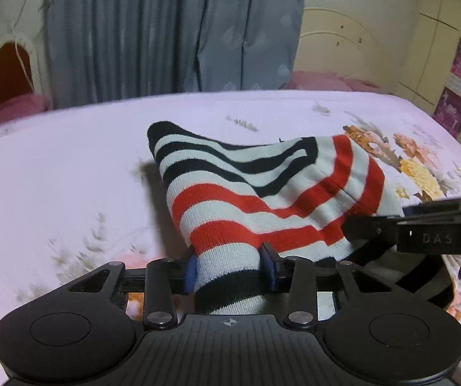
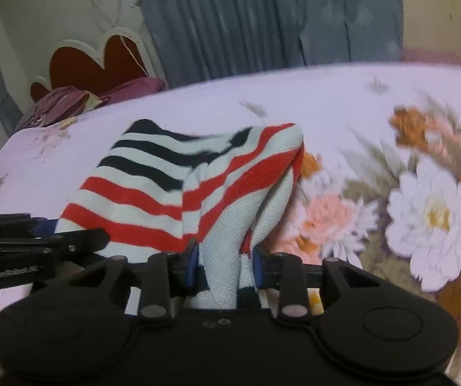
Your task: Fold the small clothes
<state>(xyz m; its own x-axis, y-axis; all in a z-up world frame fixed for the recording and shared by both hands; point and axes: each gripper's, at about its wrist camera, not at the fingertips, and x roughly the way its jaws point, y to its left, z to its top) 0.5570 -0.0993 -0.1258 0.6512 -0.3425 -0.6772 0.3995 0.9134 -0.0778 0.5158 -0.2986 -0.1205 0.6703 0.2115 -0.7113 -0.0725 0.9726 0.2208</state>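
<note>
A small knitted garment (image 1: 262, 193) with white, red and black stripes hangs lifted above the bed. My left gripper (image 1: 230, 267) is shut on its near left edge, the blue pads pinching bunched fabric. My right gripper (image 2: 224, 263) is shut on its near right edge; the same garment (image 2: 172, 186) spreads away from it. The right gripper also shows in the left wrist view (image 1: 423, 231) at the right. The left gripper shows in the right wrist view (image 2: 37, 244) at the left. The far end of the garment droops toward the sheet.
The bed (image 1: 69, 167) has a pale pink sheet with printed flowers (image 2: 423, 212) on its right side. A grey-blue curtain (image 1: 172, 29) hangs behind the bed. A white and red headboard (image 2: 98, 64) and purple bedding (image 2: 69, 103) lie at the far left.
</note>
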